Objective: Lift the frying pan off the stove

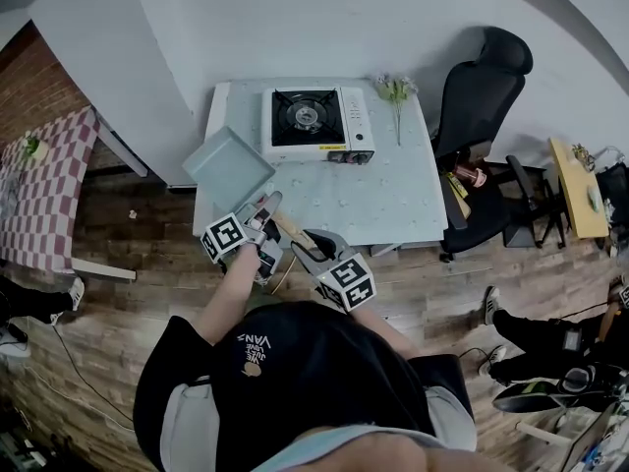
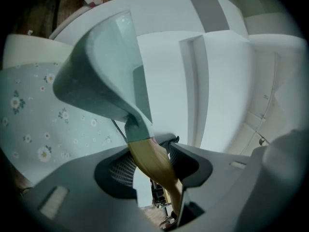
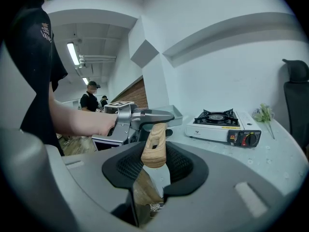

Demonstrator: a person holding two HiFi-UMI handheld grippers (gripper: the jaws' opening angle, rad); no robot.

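Head view: square teal frying pan (image 1: 228, 168) was off the stove (image 1: 316, 123), held over the tabletop's (image 1: 393, 205) near-left corner, its inside showing only bare teal floor. Left gripper (image 1: 267, 205) clamped the wooden handle (image 1: 292, 230) next to the pan. Right gripper (image 1: 305, 249) clamped the handle's end. Stove sat mid far edge, flowers (image 1: 396, 91) toward the far-right corner.

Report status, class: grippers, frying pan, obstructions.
Left gripper and right gripper shut on the wooden handle. Frying pan off the stove, held over the left edge of the table. Nothing in the way.
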